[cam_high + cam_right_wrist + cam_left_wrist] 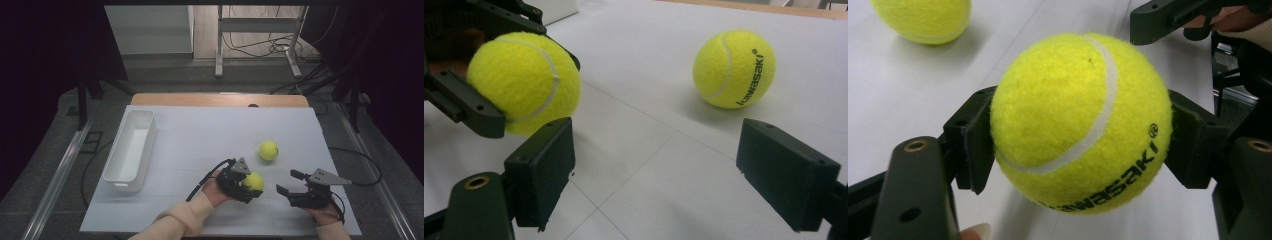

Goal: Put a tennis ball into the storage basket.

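2nd tennis ball (268,150) lies free nr held ball (253,181), white bin (131,145) far left

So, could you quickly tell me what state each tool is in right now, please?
Left tool: shut on a tennis ball, one jaw on each side.
Right tool: open, holding nothing; the second tennis ball lies ahead of it.

Open right tool (654,170), two tennis balls (734,67)

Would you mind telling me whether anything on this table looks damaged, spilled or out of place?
Nothing stands out. One tennis ball sits squarely in the left hand-held gripper, the other tennis ball rests intact on the table, and the white bin stands upright.
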`<state>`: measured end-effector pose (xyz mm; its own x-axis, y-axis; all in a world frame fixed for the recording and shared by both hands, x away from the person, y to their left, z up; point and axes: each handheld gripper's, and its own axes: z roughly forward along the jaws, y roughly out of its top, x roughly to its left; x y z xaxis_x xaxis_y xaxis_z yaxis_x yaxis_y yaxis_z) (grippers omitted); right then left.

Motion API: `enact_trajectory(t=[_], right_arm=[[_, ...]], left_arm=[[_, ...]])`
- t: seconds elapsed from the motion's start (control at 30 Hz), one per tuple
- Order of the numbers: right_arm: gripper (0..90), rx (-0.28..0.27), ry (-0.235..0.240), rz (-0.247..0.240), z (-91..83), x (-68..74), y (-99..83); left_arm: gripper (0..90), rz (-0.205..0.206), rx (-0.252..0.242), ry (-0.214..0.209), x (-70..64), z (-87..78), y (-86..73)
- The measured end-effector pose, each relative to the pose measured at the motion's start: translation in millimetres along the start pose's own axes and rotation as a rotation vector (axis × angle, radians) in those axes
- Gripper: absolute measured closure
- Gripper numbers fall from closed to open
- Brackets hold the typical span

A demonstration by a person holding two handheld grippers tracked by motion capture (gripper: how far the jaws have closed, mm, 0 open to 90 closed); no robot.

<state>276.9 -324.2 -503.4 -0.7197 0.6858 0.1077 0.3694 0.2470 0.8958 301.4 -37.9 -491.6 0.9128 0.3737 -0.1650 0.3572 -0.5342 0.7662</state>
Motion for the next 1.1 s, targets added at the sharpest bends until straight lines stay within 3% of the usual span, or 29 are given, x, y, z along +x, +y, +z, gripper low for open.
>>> enact_trajectory(t=[0.13, 1.1], right_arm=[[16.1, 0.004, 0.001, -0.007, 0.8, 0.3, 0.0], [16.1, 0.01, -0.002, -0.009, 1.0, 0.1, -0.4]], left_arm=[[26.0, -0.021, -0.021, 0.005, 3.2, -4.7, 0.5], [26.0, -0.066, -0.092, 0.062, 23.6, -51.5, 4.6]])
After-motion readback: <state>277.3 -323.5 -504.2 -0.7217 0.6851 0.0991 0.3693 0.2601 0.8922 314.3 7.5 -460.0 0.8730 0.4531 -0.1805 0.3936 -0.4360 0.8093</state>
